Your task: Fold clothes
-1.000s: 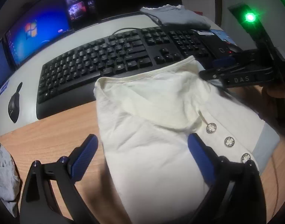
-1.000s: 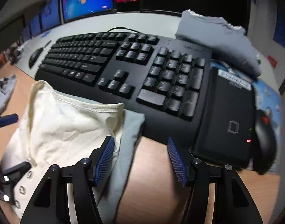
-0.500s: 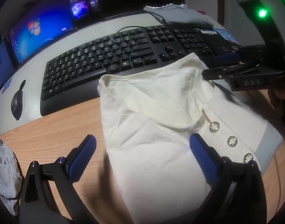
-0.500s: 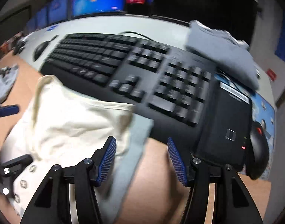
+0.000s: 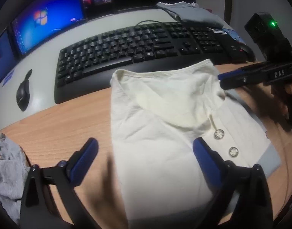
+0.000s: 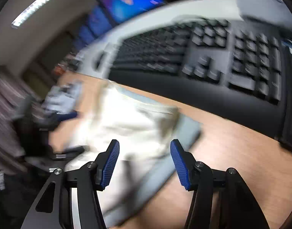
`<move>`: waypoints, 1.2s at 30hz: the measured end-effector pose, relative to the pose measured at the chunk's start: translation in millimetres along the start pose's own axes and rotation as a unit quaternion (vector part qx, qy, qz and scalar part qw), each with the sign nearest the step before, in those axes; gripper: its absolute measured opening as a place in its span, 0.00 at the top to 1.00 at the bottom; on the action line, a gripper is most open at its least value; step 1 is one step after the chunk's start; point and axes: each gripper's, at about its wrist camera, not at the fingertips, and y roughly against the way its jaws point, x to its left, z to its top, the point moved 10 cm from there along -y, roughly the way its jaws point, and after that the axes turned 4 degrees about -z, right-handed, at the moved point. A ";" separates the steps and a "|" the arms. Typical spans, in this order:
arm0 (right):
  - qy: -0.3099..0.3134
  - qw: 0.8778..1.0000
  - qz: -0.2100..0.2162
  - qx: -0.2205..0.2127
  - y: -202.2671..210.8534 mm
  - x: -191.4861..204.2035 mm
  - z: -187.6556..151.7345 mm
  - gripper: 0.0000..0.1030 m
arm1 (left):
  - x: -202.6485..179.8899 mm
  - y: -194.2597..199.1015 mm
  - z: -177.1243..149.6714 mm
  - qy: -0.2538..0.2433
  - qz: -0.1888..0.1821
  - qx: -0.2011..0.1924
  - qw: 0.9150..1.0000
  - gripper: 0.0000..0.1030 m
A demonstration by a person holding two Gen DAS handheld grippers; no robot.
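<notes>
Since the earlier frame, both tools' jaws close slightly. Left tool (image 5: 145, 155) stands wide, empty, over the cream shirt (image 5: 161, 126) on the counter (image 5: 60, 122); right tool (image 6: 144, 164) half-open, empty, above its edge.

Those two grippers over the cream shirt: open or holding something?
Left gripper: open, its fingers just closed slightly, gripping nothing.
Right gripper: open, empty, above the cream shirt.

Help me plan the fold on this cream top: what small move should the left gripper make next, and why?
Probably lower the left gripper onto the near-left edge of the cream top and close. Its jaws, though just narrowed slightly, stand open and empty astride that edge. The top lies partly folded on the wooden desk, and the right gripper is also open, holding nothing.
</notes>
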 end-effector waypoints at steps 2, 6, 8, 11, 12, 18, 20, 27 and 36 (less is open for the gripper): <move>-0.006 1.000 -0.009 -0.007 3.5 -1.4 1.0 0.43 | 1.0 9.9 2.7 0.004 0.006 -0.015 1.000 0.08; 0.003 0.999 -0.030 -0.025 9.5 1.8 5.2 0.35 | 11.9 18.5 4.6 0.012 0.030 -0.028 0.999 0.06; 0.012 0.999 -0.025 -0.030 11.5 9.6 7.6 0.35 | 22.5 18.8 3.8 0.018 0.054 -0.030 0.998 0.06; 0.038 0.998 -0.022 -0.034 12.1 24.8 11.0 0.31 | 37.4 20.8 2.7 0.051 0.056 -0.035 0.997 0.06; 0.053 0.998 -0.026 -0.033 11.4 30.8 10.4 0.31 | 41.2 19.6 3.2 0.052 0.062 -0.036 0.996 0.06; 0.147 0.987 -0.056 -0.026 -12.1 59.1 3.2 0.31 | 60.0 0.1 33.0 0.042 0.104 -0.056 0.992 0.06; 0.145 0.986 -0.076 -0.034 -23.2 51.7 9.5 0.31 | 61.1 -16.0 41.3 0.022 0.125 -0.043 0.991 0.06; 0.120 0.987 -0.105 -0.023 -29.7 34.4 8.5 0.30 | 56.3 -53.2 54.3 -0.016 0.140 -0.004 0.990 0.06; 0.149 0.985 -0.071 -0.041 -3.4 64.8 4.6 0.27 | 8.3 30.1 47.4 -0.016 0.083 -0.071 0.994 0.03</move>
